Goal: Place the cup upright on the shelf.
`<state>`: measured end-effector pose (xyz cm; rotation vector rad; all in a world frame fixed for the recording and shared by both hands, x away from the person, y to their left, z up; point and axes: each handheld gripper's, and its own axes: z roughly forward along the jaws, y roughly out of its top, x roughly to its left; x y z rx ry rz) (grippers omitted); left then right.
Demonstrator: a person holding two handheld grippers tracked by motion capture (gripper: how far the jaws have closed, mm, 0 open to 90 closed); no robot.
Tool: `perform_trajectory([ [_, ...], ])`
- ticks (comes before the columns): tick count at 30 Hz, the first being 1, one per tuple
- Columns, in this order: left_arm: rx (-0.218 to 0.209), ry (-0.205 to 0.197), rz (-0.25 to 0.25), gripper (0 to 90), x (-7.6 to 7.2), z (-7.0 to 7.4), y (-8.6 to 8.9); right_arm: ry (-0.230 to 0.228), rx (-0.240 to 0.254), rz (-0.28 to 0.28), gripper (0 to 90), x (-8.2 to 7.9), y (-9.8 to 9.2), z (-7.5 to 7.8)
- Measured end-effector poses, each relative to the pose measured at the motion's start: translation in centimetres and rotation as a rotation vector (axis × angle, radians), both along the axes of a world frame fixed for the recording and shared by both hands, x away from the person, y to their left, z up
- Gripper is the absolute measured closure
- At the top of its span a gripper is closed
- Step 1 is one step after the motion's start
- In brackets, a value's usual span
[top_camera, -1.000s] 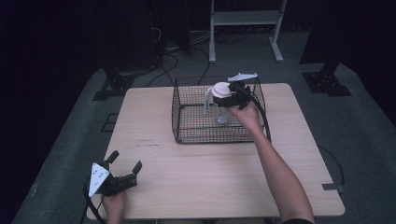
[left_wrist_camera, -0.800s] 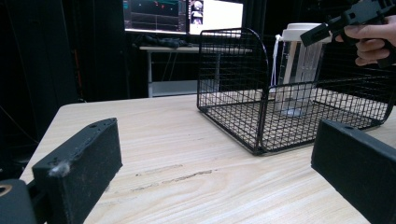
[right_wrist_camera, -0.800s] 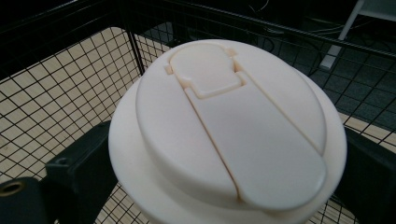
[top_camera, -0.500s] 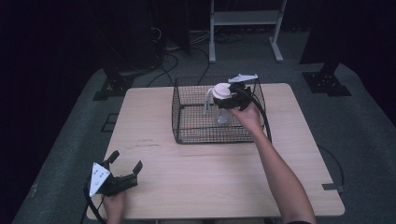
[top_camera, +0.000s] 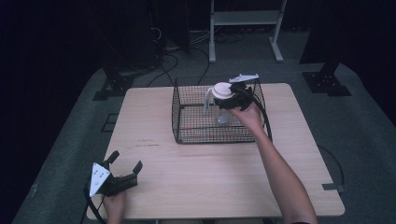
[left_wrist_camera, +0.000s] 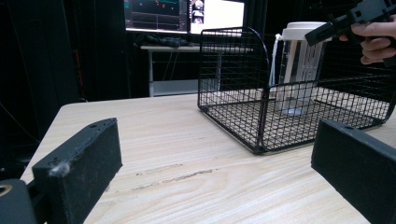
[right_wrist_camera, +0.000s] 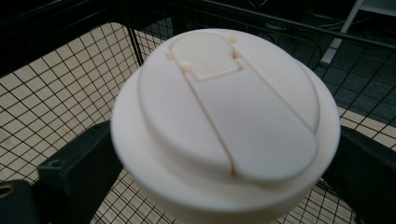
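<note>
Table: pale wood-grain top, rectangular, standing on grey floor; faint dark scuffs near its left-centre.

Wire basket: black mesh, open-topped, rectangular, sitting on the far centre of the table. In the left gripper view the basket stands upright with rounded upper corners.

Right arm: bare forearm entering from the bottom edge, stretched forward and slightly left across the table, reaching over the basket's near right corner. Right hand wraps the gripper body above the basket interior.

Left hand: low at the table's near left corner, forearm barely in frame, wrist level.

Bottle: clear body, cream-white lid, upright inside the basket toward its right half. Whether its base touches the basket floor cannot be told. A white strap or loop hangs at its left side. In the left gripper view the bottle shows through the mesh. In the right gripper view the lid shows a moulded flip tab on top.

Right gripper: jaws closed against opposite sides of the bottle's lid, clasping it just under the rim; grey plate on top.

Left gripper: jaws spread wide apart with nothing between them, pointing toward the basket, resting at or just over the tabletop; well apart from the basket.
</note>
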<state>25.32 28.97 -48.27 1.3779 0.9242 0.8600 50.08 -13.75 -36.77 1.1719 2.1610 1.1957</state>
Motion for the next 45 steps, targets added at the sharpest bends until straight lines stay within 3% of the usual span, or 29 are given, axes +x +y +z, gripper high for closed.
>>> perform_trajectory([
  [3,-0.004,-0.002,0.0,0.9,0.0,0.0,0.0,0.0,-0.012,-0.009,1.2,0.0,0.1,-0.1],
  [21,-0.006,-0.006,-0.002,0.9,0.0,0.0,0.1,-0.055,0.048,-0.022,0.0,-1.1,-0.7,1.7],
  [36,0.0,-0.004,-0.004,0.9,0.0,0.0,-0.1,-0.09,0.068,0.019,0.0,-4.9,-2.2,4.0],
  [45,-0.001,-0.004,-0.004,0.9,0.0,0.0,-0.1,-0.092,0.047,0.046,0.0,-7.0,-3.1,4.4],
])
